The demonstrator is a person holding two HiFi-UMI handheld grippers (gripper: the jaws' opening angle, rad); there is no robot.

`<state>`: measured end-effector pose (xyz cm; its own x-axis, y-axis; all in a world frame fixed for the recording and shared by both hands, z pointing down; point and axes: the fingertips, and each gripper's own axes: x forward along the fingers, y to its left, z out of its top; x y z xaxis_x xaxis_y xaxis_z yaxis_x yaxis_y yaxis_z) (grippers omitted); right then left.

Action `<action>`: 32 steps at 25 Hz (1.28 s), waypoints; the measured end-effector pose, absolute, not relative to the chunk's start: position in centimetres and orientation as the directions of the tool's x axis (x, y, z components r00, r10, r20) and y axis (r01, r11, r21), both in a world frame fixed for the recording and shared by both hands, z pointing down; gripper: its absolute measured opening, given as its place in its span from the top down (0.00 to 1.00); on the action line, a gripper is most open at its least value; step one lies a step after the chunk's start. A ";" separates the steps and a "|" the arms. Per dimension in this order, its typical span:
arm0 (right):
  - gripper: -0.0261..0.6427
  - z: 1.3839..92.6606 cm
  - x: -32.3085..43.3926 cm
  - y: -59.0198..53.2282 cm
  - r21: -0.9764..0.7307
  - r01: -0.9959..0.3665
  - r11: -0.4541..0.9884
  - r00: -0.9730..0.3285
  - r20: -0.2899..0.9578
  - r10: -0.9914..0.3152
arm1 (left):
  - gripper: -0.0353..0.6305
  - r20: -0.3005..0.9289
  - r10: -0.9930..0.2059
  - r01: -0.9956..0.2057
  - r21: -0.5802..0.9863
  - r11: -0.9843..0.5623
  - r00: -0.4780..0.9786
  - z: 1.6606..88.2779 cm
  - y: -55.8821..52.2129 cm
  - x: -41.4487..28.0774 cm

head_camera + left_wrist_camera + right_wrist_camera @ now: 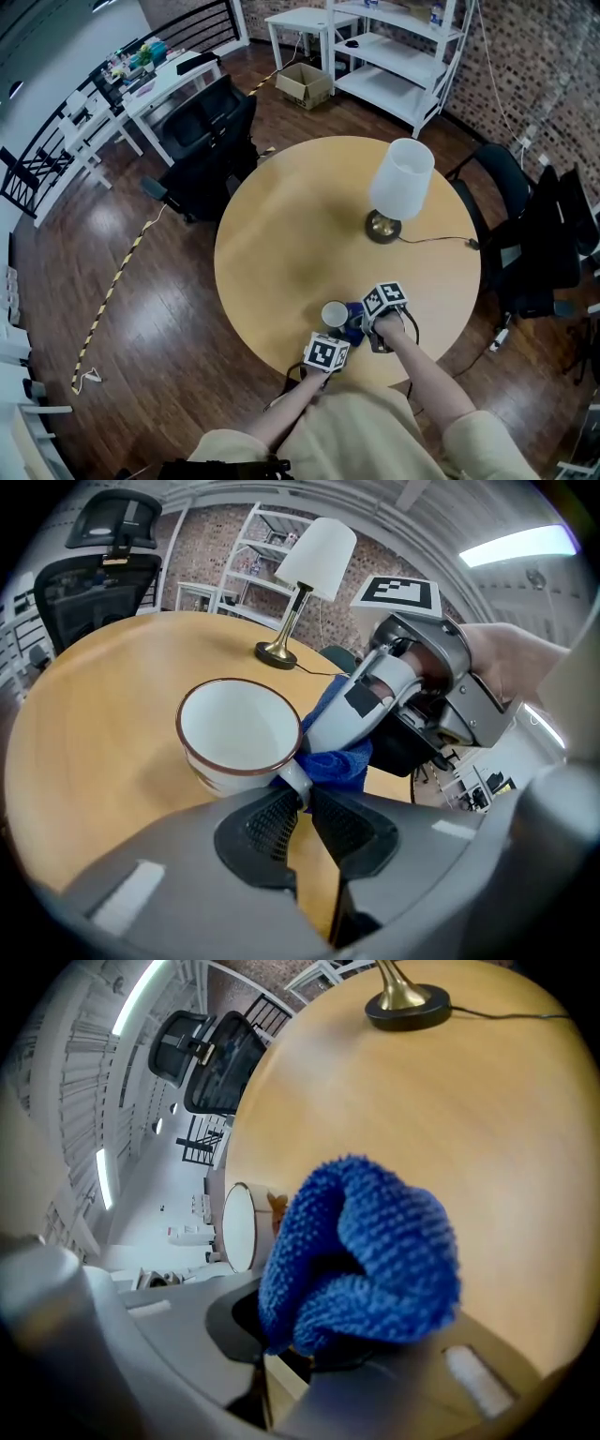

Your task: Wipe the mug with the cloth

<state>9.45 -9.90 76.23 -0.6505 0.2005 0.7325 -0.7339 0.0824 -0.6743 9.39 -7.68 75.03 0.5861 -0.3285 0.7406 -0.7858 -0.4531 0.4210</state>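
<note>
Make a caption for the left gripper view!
Left gripper pinches the mug's handle; right gripper holds a blue cloth beside it.

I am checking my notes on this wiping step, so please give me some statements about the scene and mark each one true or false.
1. The left gripper is shut on the mug by its handle. True.
2. The cloth in the right gripper is red. False: it is blue.
3. The mug is upside down. False: its opening faces up.
4. A lamp with a white shade stands on the table. True.
</note>
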 end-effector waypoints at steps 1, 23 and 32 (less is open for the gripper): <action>0.90 76.2 9.4 -9.9 -0.669 -0.739 0.080 -0.644 0.736 0.208 | 0.88 0.741 -0.329 -0.785 0.419 -0.456 0.586 75.0 -7.7 9.4; 0.88 71.1 13.0 -9.9 -0.815 -0.558 0.157 -0.830 0.543 -0.130 | 0.57 0.708 -0.372 -0.786 0.434 -0.441 0.600 69.9 -5.7 1.6; 0.88 68.0 13.3 -3.8 -0.602 -0.634 0.486 -0.755 0.618 -0.220 | 0.55 0.758 -0.227 -0.709 0.397 -0.583 0.612 70.1 -14.4 1.9</action>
<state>13.25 -3.84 67.95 -0.7550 -0.2203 0.6176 -0.6340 0.4856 -0.6018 1.87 -14.36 70.14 0.6115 -0.2274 0.7578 -0.7087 -0.5833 0.3969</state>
